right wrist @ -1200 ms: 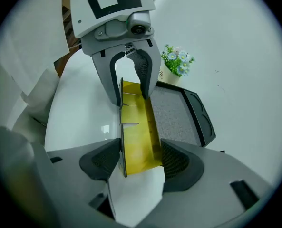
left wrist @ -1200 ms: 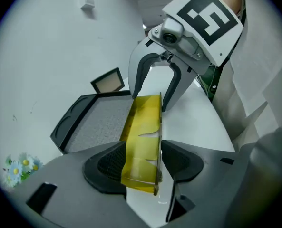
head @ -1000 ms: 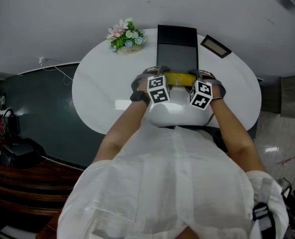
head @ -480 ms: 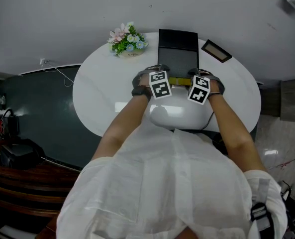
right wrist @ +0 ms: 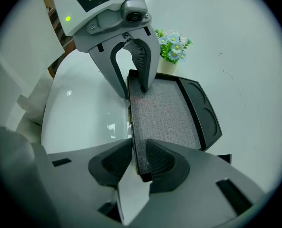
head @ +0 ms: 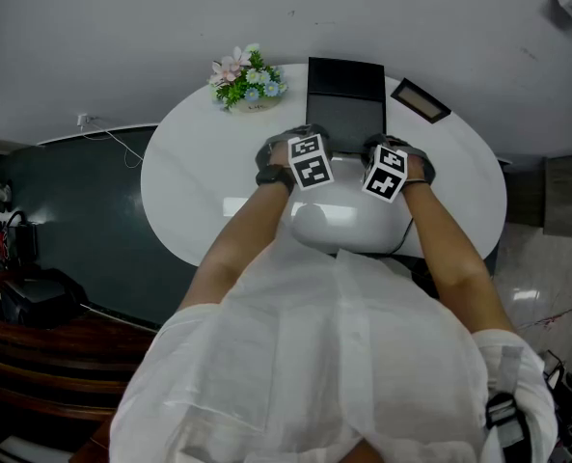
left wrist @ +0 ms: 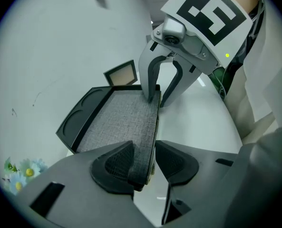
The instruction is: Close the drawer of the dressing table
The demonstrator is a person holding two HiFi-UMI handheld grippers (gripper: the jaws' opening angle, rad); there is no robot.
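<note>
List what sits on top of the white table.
A flower pot, a grey-lined tray and a small frame. Whatever lies beneath the tray is covered.

A white shirt [head: 305, 355]; the grey left tool [left wrist: 144, 161] and right tool [right wrist: 140, 159] bear black-and-white marker cubes [head: 311, 162].

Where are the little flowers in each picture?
Head view: flowers above the middle, just left of the dark drawer.
Left gripper view: flowers at the bottom-left edge, partly cut off.
Right gripper view: flowers at top middle, behind the drawer's far end.
Shared landmark: the grey-lined drawer.
</note>
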